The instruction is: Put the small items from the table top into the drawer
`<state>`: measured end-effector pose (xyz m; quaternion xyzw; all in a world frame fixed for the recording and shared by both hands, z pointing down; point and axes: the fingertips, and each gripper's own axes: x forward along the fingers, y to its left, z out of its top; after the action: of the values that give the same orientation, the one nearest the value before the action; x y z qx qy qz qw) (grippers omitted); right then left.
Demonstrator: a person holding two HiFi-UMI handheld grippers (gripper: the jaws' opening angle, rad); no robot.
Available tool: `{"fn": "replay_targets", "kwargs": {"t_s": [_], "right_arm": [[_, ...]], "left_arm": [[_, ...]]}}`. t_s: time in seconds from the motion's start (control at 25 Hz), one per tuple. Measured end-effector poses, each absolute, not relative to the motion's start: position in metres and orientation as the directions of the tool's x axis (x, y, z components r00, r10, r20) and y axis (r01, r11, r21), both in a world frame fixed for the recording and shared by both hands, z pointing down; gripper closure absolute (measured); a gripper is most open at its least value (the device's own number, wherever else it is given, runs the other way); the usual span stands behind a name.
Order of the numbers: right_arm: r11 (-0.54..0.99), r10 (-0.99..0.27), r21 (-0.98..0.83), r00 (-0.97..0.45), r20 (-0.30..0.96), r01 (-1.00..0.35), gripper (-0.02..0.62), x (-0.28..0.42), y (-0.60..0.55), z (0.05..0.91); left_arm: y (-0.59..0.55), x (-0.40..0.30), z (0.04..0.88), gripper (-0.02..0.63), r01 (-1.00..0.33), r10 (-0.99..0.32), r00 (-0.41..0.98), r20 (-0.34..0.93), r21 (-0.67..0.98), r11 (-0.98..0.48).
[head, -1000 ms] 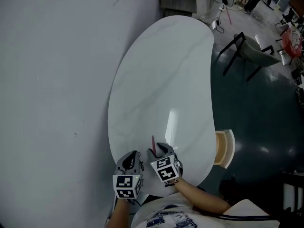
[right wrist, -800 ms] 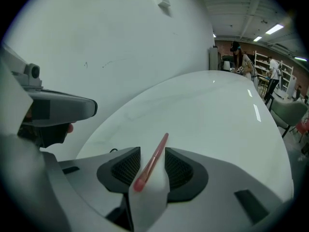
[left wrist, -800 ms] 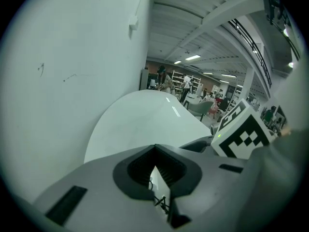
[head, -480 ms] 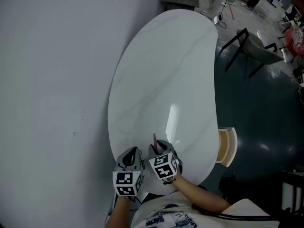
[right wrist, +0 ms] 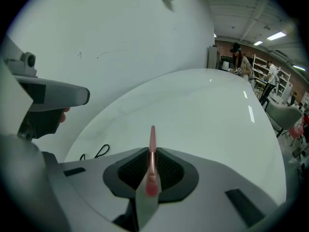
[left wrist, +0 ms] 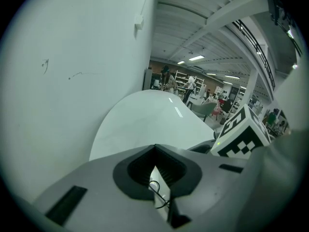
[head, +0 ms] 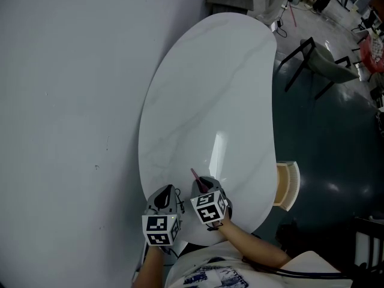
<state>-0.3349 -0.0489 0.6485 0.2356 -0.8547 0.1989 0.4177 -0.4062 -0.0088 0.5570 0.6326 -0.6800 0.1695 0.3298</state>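
A thin pink stick point(right wrist: 152, 144) stands between the pads of my right gripper point(right wrist: 152, 167), whose jaws have just been closing and now press on it. In the head view the pink stick point(head: 195, 174) pokes out of the right gripper point(head: 201, 186) over the near end of the white table point(head: 204, 101). My left gripper point(head: 167, 194) sits just left of it, shut. A thin black wire loop point(left wrist: 157, 193) shows in the slit under the left gripper point(left wrist: 155, 170); whether it is held I cannot tell. The light wooden drawer point(head: 287, 186) stands open at the table's right edge.
A grey wall point(head: 66, 101) runs along the table's left side. A black loop of wire point(right wrist: 96, 153) lies on the table near the left gripper point(right wrist: 46, 96). A chair point(head: 318, 62) stands on the dark floor beyond the right edge.
The right gripper's jaws have closed onto the pink stick, and its free end has tipped a little to the left. Both hands stayed where they were.
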Motion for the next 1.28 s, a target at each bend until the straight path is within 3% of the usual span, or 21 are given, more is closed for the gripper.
{"fn": "replay_targets", "kwargs": {"t_s": [0.44,1.28], "right_arm": [[0.793,-0.259,-0.148,-0.546,0.797,-0.591,0.534,-0.324,-0.049,0.629],[0.666,-0.457,-0.141,-0.551,0.698,-0.732,0.534,-0.232,0.040,0.539]], "left_arm": [[0.004,-0.406,0.542,0.587,-0.973,-0.762,0.003,0.647,0.176,0.146],[0.102,-0.335,0.496,0.588,-0.990,-0.815,0.068,0.575,0.140,0.016]]}}
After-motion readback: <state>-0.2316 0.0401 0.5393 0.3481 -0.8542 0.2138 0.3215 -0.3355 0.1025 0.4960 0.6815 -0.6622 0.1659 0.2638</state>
